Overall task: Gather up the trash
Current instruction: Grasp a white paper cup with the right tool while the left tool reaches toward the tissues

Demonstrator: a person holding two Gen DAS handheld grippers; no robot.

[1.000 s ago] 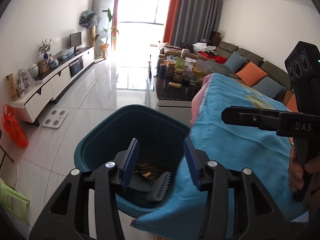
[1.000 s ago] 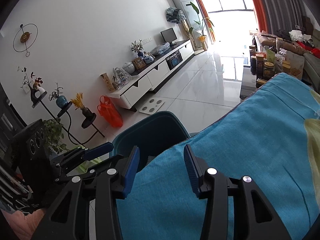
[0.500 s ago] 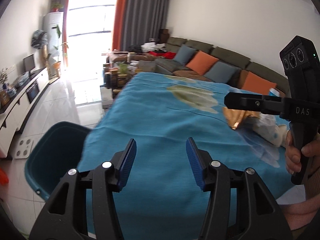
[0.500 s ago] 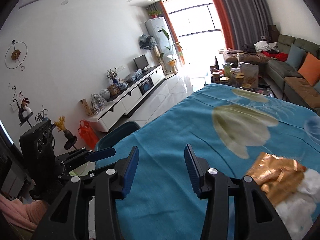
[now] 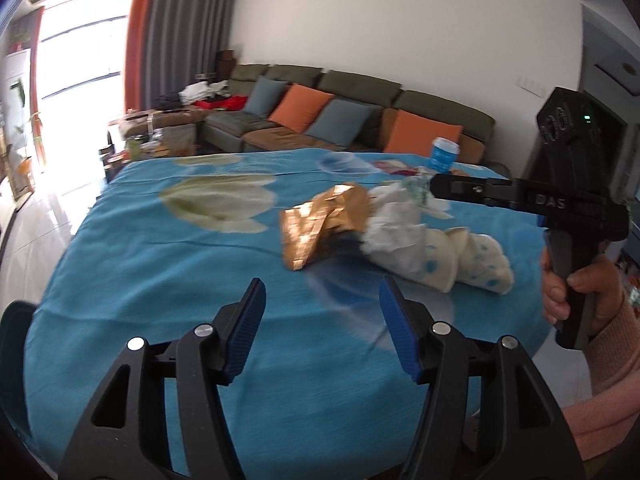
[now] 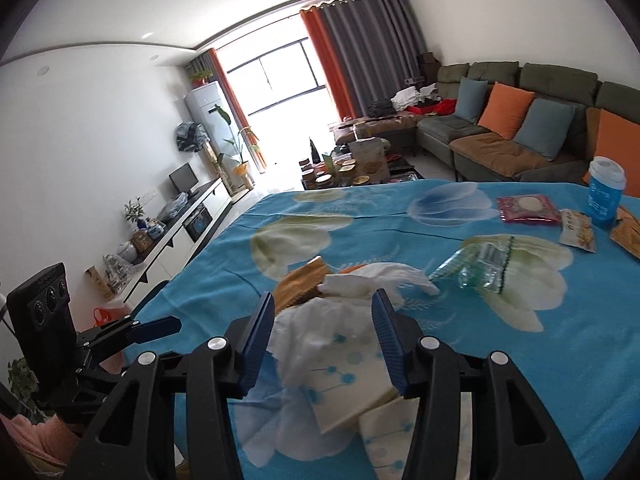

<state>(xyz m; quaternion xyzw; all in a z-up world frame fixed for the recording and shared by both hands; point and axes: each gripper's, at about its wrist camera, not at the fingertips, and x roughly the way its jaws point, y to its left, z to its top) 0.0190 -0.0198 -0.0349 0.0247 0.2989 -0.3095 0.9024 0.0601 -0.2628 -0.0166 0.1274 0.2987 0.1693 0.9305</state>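
On the table's blue cloth (image 5: 160,264) lies a heap of trash: a gold wrapper (image 5: 324,228), crumpled white tissue (image 5: 394,232) and flattened paper cups with blue dots (image 5: 460,260). My left gripper (image 5: 322,300) hovers short of the wrapper, its jaws opening with nothing between them. My right gripper (image 6: 323,308) hangs over the tissue (image 6: 360,280) and the cups (image 6: 344,380); its jaws are opening and the pads press on nothing. A crushed clear bottle (image 6: 476,266) lies just beyond. The teal bin (image 5: 16,332) shows at the table's left edge.
A blue lidded cup (image 6: 606,196), a red packet (image 6: 526,208) and a snack packet (image 6: 576,232) sit at the far right of the table. Behind it stand a green sofa (image 6: 500,148) with cushions and a cluttered coffee table (image 6: 360,168). A hand (image 5: 580,296) holds the right gripper.
Both grippers swung from over the teal bin across to the table, and the trash heap came into view. Both sets of jaws stand a little wider.
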